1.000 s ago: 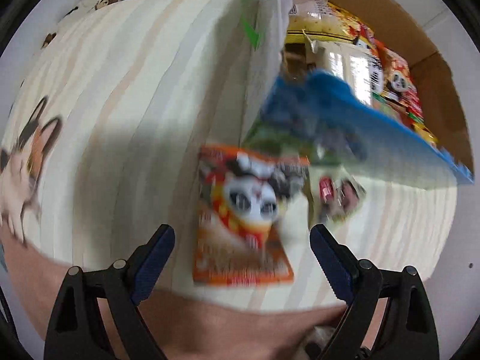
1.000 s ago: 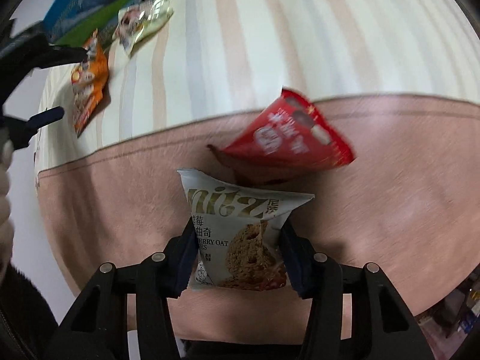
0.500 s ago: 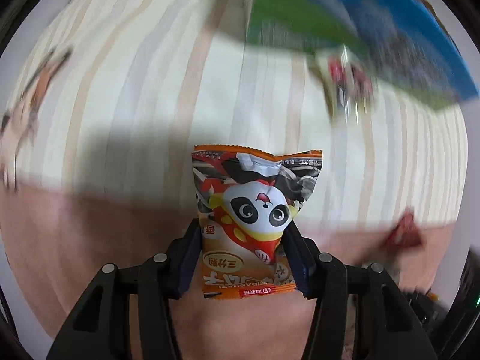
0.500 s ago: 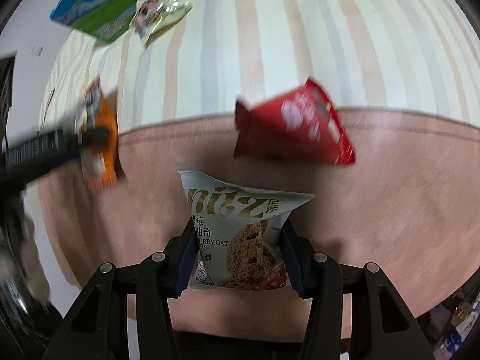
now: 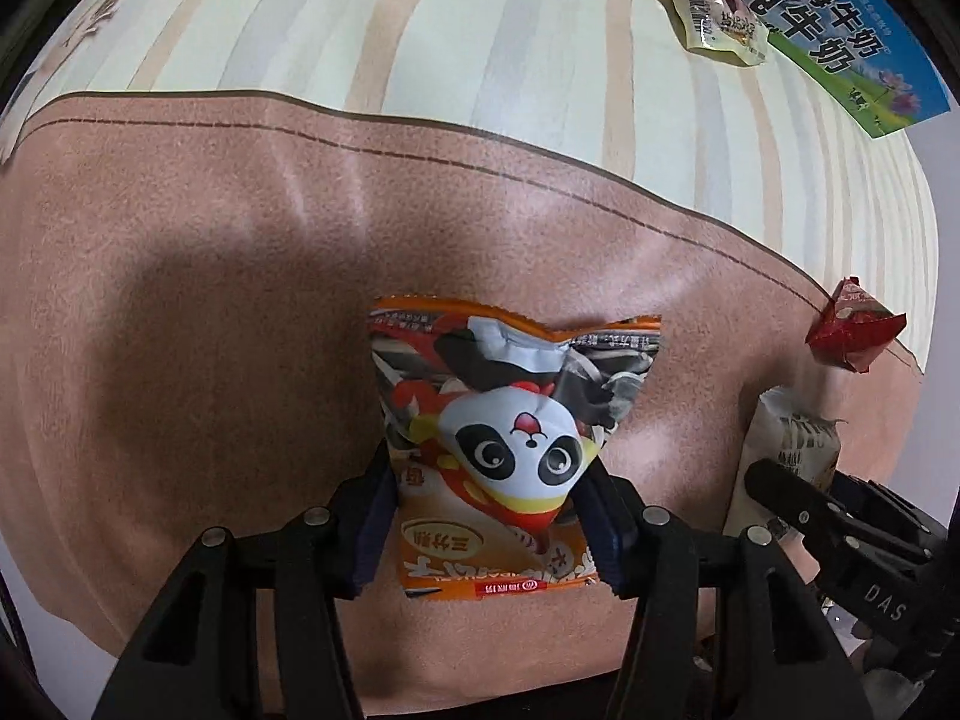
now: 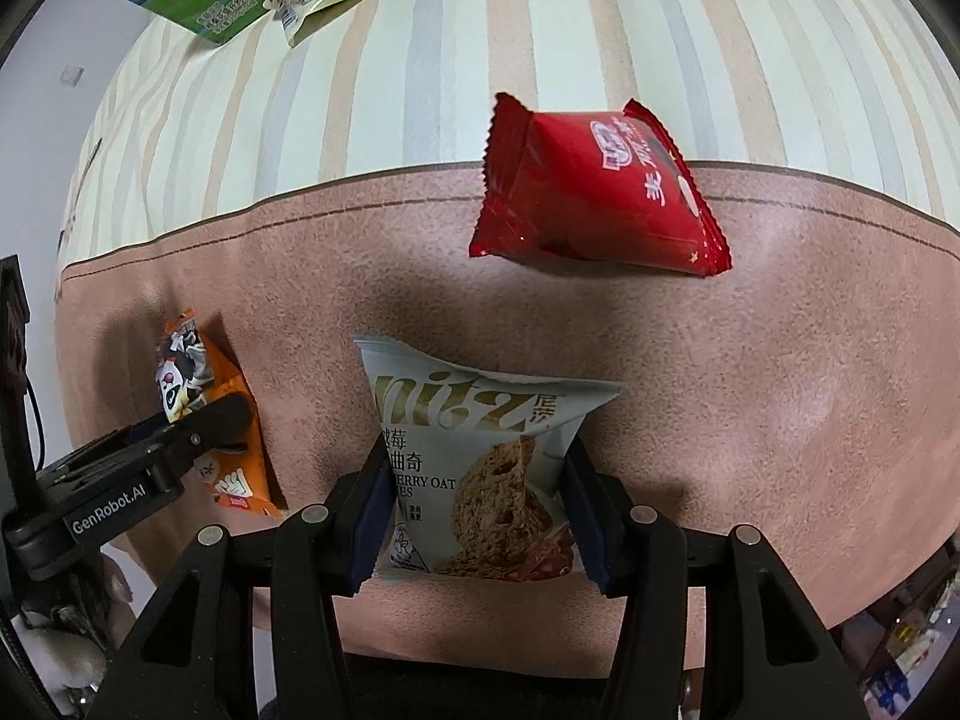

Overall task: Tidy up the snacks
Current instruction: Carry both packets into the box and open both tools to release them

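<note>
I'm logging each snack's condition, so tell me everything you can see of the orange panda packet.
The orange panda packet is a small, glossy foil-like pouch with crimped, serrated ends, printed with a cartoon panda face, grey and red artwork and an orange label band with Chinese text. It looks sealed and puffed, creased near its far end. The left gripper is shut on it, jaws pinching its two sides near the nearer end. It sits over the brown suede-like surface; whether it rests on it is unclear.
</note>
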